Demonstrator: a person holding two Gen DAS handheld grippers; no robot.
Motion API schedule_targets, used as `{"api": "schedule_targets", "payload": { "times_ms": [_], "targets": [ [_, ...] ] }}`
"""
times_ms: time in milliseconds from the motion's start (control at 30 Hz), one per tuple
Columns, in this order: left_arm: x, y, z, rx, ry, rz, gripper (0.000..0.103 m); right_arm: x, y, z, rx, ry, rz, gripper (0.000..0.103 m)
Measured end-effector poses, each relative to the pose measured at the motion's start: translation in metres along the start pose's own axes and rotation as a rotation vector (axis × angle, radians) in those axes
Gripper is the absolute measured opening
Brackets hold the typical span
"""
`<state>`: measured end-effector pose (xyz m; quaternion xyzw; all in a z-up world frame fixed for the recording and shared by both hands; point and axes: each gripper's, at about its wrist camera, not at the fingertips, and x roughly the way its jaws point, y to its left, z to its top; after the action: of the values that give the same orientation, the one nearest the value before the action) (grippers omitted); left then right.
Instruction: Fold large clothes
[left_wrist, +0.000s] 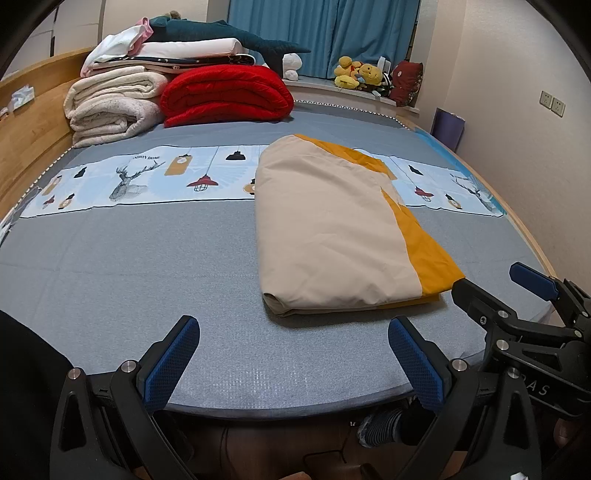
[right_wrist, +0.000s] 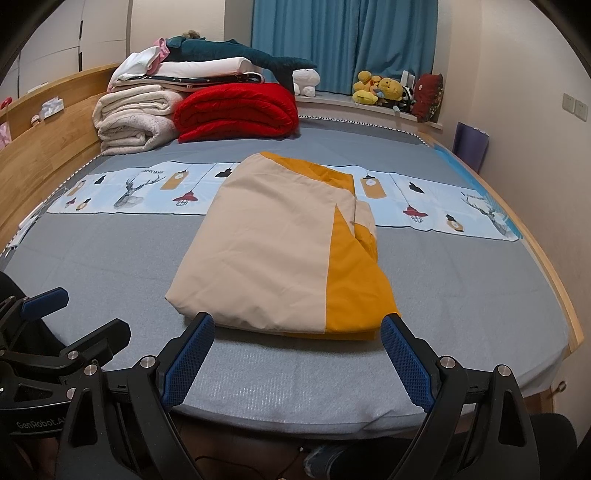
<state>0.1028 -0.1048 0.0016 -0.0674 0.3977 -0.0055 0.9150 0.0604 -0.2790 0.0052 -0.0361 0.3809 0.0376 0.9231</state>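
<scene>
A beige and mustard-yellow cloth (left_wrist: 332, 229) lies folded into a thick rectangle on the grey bed (left_wrist: 129, 266), right of centre; it also shows in the right wrist view (right_wrist: 273, 251). My left gripper (left_wrist: 293, 328) is open and empty, low over the bed's near edge, just short of the cloth's near fold. My right gripper (right_wrist: 297, 328) is open and empty, its fingertips flanking the cloth's near edge without touching it. The right gripper shows in the left wrist view (left_wrist: 517, 291) beside the cloth's yellow corner. The left gripper shows in the right wrist view (right_wrist: 70, 314).
Folded white blankets (left_wrist: 110, 107) and a red quilt (left_wrist: 225, 96) are stacked at the far left by the wooden headboard (left_wrist: 33, 122). A printed light-blue strip (left_wrist: 147, 177) crosses the bed. Plush toys (left_wrist: 358, 75) sit on the window ledge under blue curtains (left_wrist: 321, 33).
</scene>
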Motion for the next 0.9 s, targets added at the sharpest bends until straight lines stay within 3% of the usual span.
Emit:
{"api": "schedule_targets", "payload": {
  "times_ms": [900],
  "targets": [
    [0.003,-0.0027,-0.001,0.0,0.0,-0.001,0.101,0.0015,-0.0004,-0.0002,-0.003,0.0,-0.002,0.092]
  ]
}}
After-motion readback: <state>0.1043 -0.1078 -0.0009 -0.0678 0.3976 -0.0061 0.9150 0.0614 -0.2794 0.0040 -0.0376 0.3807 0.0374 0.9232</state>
